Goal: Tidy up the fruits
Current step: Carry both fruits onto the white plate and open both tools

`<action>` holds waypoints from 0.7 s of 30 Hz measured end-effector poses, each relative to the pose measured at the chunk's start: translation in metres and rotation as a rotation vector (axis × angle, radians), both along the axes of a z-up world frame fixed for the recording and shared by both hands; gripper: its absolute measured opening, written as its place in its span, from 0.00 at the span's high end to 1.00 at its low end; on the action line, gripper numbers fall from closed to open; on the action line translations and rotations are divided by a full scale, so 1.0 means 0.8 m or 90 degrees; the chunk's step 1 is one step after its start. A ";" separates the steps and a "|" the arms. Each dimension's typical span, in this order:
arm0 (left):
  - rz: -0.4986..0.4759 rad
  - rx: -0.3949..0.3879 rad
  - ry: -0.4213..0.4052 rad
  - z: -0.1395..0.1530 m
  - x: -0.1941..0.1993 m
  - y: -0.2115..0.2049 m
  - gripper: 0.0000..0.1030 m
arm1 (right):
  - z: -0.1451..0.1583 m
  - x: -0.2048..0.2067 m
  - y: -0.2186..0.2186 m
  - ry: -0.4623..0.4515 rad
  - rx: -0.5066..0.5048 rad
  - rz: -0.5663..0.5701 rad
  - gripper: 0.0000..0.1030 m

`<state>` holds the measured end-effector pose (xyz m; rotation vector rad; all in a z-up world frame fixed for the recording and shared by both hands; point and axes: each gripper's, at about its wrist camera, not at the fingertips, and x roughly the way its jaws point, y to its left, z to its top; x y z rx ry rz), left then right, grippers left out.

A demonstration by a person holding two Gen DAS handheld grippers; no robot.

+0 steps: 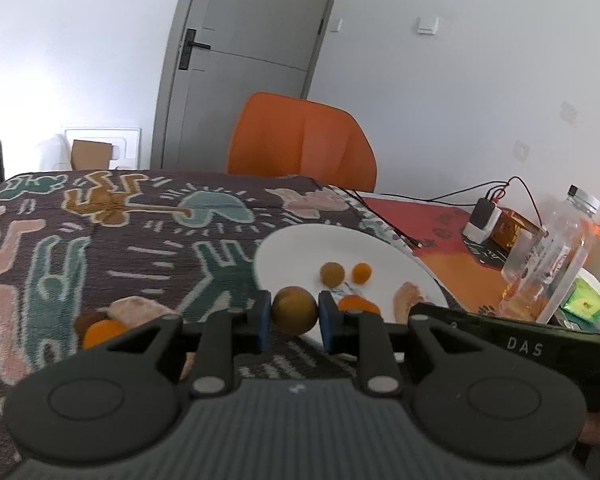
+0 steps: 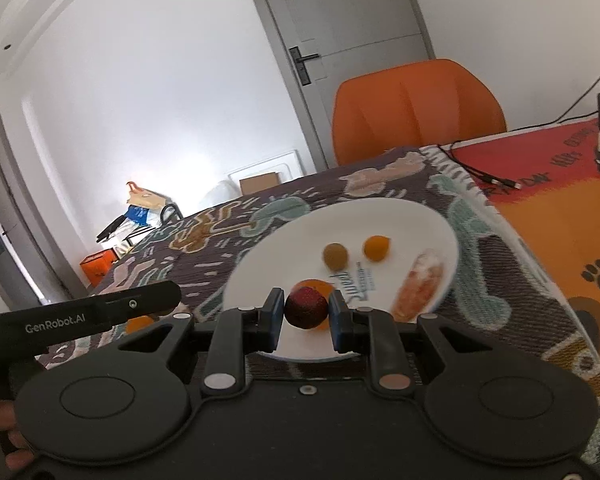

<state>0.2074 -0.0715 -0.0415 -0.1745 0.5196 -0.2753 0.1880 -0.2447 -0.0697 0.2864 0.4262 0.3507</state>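
Observation:
My left gripper [image 1: 294,314] is shut on a round yellow-brown fruit [image 1: 294,307], held just above the near rim of a white plate [image 1: 292,246]. My right gripper [image 2: 306,312] is shut on a dark red round fruit [image 2: 306,305] over the same plate [image 2: 416,216]. On the plate lie a brown-green fruit [image 2: 335,256], a small orange fruit [image 2: 376,247], another orange fruit [image 2: 314,285] partly hidden behind the red one, and a pink wrapped piece [image 2: 420,285]. Left of the plate on the cloth sit an orange fruit [image 1: 102,330], a dark fruit [image 1: 87,317] and a pinkish piece [image 1: 140,309].
A patterned cloth [image 1: 120,232] covers the table. An orange chair [image 1: 300,140] stands at the far side. To the right are a clear bottle [image 1: 556,252], a charger with cables [image 1: 484,216] and a green box [image 1: 584,302]. The right gripper's black body [image 1: 520,344] is close alongside.

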 end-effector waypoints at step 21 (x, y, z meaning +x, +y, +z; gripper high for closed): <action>-0.034 0.029 0.004 -0.002 0.038 -0.053 0.77 | -0.005 -0.006 -0.037 0.000 0.037 -0.024 0.61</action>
